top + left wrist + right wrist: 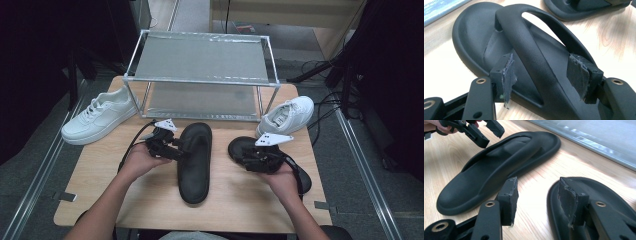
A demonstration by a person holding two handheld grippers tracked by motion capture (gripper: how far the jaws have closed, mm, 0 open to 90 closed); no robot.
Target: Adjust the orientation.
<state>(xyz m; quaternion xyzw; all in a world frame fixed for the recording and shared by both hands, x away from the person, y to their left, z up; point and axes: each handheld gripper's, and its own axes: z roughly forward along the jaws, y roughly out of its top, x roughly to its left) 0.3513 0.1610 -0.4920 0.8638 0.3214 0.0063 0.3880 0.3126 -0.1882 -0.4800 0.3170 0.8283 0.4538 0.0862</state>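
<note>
Two black thong sandals lie on the wooden table (150,200). The left sandal (195,162) points toward the rack. My left gripper (179,150) reaches it from the left, open, jaws set either side of the sandal's strap (534,57) without pressing it. In the left gripper view the gripper (541,72) straddles that strap. The right sandal (239,147) lies partly under my right gripper (248,156). That gripper (537,195) is open, one pad over the table and the other over the right sandal (609,192) at its rim. The left sandal (499,165) and left gripper (480,131) lie beyond.
A metal two-shelf shoe rack (200,62) stands at the table's far edge. One white sneaker (100,117) sits to its left, a second white sneaker (287,116) to its right. The rack's lower shelf (599,137) runs behind the sandals.
</note>
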